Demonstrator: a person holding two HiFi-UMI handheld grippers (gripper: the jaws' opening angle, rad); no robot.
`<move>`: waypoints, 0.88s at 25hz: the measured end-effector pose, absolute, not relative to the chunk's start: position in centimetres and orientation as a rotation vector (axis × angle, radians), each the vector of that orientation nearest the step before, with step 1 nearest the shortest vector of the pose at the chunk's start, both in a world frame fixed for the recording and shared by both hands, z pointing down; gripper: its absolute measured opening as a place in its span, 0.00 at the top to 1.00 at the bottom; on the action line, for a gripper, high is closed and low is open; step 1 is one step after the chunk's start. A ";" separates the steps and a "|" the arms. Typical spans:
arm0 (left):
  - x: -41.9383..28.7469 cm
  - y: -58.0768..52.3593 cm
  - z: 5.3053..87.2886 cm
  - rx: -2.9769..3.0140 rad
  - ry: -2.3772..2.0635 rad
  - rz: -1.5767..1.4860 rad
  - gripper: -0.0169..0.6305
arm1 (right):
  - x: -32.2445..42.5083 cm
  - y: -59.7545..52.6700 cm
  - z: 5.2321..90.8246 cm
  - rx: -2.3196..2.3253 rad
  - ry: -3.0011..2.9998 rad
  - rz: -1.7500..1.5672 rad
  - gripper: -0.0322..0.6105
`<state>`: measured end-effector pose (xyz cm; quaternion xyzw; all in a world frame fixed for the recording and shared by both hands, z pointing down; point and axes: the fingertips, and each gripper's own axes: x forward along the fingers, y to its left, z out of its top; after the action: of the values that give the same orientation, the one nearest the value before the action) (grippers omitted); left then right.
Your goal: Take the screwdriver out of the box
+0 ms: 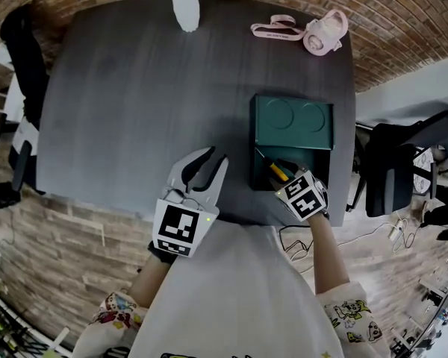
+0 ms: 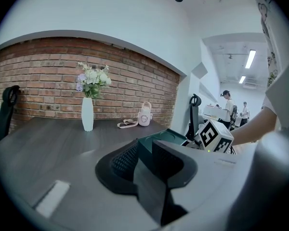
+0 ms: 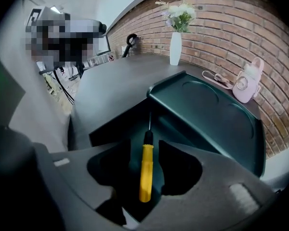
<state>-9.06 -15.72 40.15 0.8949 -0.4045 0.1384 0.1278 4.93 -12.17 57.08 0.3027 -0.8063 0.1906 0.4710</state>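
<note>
A dark green box (image 1: 293, 125) lies on the dark table (image 1: 134, 103), its ringed lid (image 3: 207, 114) covering the far part. A yellow-handled screwdriver (image 3: 145, 170) lies in the uncovered near part, tip pointing away; it also shows in the head view (image 1: 275, 171). My right gripper (image 3: 145, 150) reaches down into the box, open, one jaw on each side of the handle and neither touching it. In the head view its marker cube (image 1: 305, 198) hides the jaws. My left gripper (image 1: 217, 155) rests open and empty just left of the box (image 2: 156, 139).
A white vase of flowers (image 1: 185, 6) stands at the table's far edge, and a pink bottle with a strap (image 1: 325, 32) lies at the far right. Black office chairs (image 1: 392, 170) flank the table. People stand in the background (image 2: 227, 105).
</note>
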 end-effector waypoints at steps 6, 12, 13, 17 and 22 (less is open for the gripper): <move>-9.3 -15.7 40.3 2.598 -1.176 0.404 0.83 | 4.8 -12.3 58.5 0.666 -1.921 0.454 0.65; -9.4 -15.7 40.4 2.596 -1.178 0.406 0.83 | 5.1 -12.4 59.1 0.644 -1.893 0.454 0.64; -9.4 -15.7 40.3 2.594 -1.180 0.405 0.83 | 5.2 -12.4 59.2 0.640 -1.888 0.448 0.64; -9.5 -15.7 40.3 2.589 -1.188 0.402 0.83 | 5.3 -12.6 59.5 0.630 -1.874 0.423 0.64; -9.8 -15.7 40.3 2.588 -1.197 0.392 0.83 | 5.3 -12.5 59.6 0.635 -1.857 0.425 0.64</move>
<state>-9.79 -15.72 40.31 0.8914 -0.4123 0.1351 0.1313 5.30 -12.46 59.60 0.2668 -0.7801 0.1786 0.5370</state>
